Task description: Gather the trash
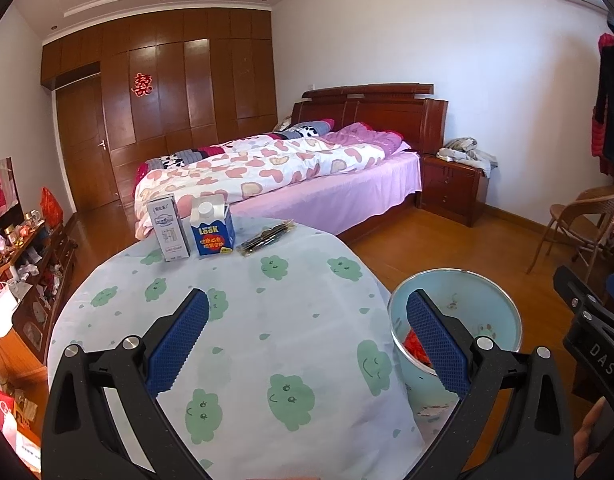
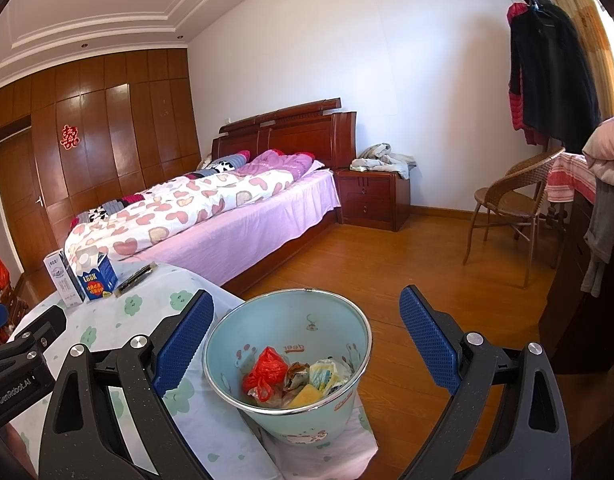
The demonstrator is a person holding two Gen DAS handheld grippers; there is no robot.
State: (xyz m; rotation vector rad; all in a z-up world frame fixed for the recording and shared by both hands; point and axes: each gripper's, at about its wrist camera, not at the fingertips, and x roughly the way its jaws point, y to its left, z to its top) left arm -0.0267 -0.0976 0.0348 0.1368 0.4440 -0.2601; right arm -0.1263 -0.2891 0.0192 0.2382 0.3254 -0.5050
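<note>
Both claws gape wide and hold nothing: the left gripper (image 1: 307, 344) above the tablecloth (image 1: 247, 320), the right gripper (image 2: 307, 336) over the bin (image 2: 347, 320) beside the table. Trash (image 2: 295, 376) lies in the bin. At the table's far edge stand a white carton (image 1: 169, 228), a blue carton (image 1: 211, 230) and a dark wrapper (image 1: 267, 234). Beyond them are the bed (image 1: 287, 172), nightstand (image 1: 453, 188) and wardrobe (image 1: 167, 100).

"LOOK" on blue carton (image 1: 211, 229), seemingly
</note>
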